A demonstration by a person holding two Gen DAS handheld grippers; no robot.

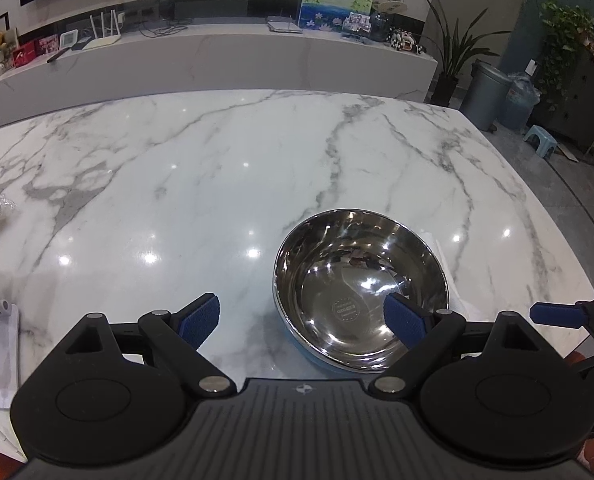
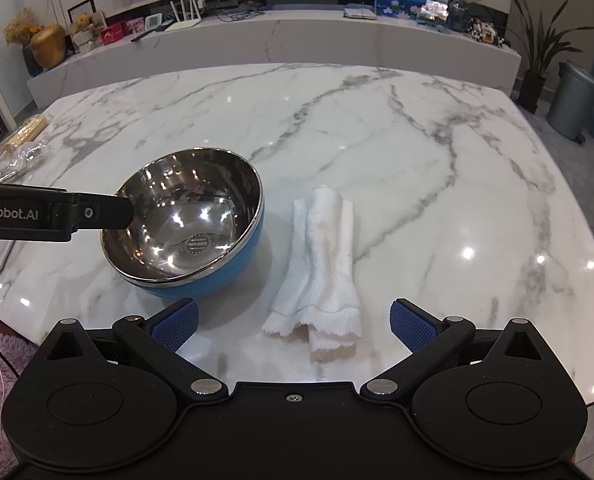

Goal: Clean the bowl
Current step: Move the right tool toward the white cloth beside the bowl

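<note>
The left tool (image 1: 301, 320) hung spread wide, one finger over the rim of the steel, blue-sided bowl (image 2: 185, 228) on the marble surface (image 2: 377, 140). A folded white cloth (image 2: 321, 272) lay just beside it. The right tool (image 2: 295, 324) gaped wide, empty, before the cloth.

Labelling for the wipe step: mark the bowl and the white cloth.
bowl (image 2: 193, 236), right wrist view, on its shiny inner floor.
white cloth (image 2: 321, 264), right wrist view, on the middle of its folded body.
</note>
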